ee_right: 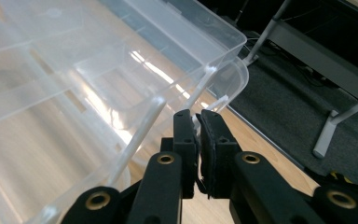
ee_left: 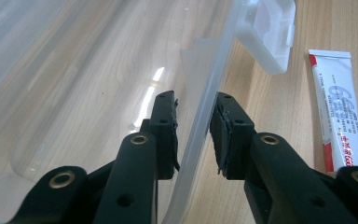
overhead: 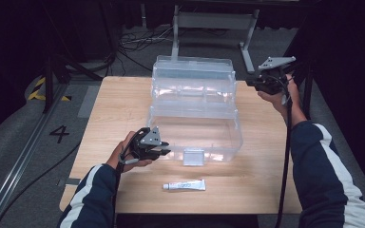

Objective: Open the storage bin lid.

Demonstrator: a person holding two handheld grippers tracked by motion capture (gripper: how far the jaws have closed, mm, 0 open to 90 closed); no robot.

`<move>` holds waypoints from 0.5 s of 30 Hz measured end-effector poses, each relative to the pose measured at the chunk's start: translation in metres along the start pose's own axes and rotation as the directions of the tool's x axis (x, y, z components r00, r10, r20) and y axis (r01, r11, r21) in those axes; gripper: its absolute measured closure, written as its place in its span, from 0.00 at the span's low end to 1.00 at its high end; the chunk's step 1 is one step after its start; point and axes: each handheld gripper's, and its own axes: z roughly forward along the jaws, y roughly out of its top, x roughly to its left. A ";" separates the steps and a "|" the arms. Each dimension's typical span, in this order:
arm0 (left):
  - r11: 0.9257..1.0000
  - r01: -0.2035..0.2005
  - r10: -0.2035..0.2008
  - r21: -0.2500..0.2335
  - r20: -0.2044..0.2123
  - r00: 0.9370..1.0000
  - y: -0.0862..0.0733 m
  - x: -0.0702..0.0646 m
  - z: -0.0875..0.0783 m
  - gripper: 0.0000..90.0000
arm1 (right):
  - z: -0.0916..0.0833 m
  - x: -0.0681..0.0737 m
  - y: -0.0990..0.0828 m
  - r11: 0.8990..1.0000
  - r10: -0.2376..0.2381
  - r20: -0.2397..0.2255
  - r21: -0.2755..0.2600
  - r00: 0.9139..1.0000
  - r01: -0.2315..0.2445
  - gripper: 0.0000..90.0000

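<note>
Between our left jaws (ee_left: 193,135) stands the front wall of the clear plastic hinged storage box (overhead: 195,128), lid already up.
Those jaws straddle it, slightly apart; our right jaws (ee_right: 198,128) pinch a lid tab. Beside them, the white tube (ee_left: 340,116) awaits on the wooden worktop (overhead: 123,104).

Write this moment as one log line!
left gripper: astride box front wall | right gripper: shut on lid edge | tube: on table
</note>
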 end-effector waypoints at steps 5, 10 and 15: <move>1.000 0.000 0.000 0.001 0.001 1.000 0.000 0.000 0.000 0.80 | -0.012 0.007 -0.007 1.000 -0.020 -0.003 -0.006 1.000 0.020 0.95; 1.000 0.004 -0.004 0.002 0.001 1.000 0.000 0.000 0.000 0.80 | -0.022 0.011 -0.013 1.000 -0.025 -0.007 -0.019 1.000 0.025 0.95; 1.000 0.005 -0.005 0.004 -0.006 1.000 0.001 0.000 0.000 0.79 | -0.031 0.018 -0.021 0.999 -0.029 -0.019 -0.032 0.999 0.028 0.94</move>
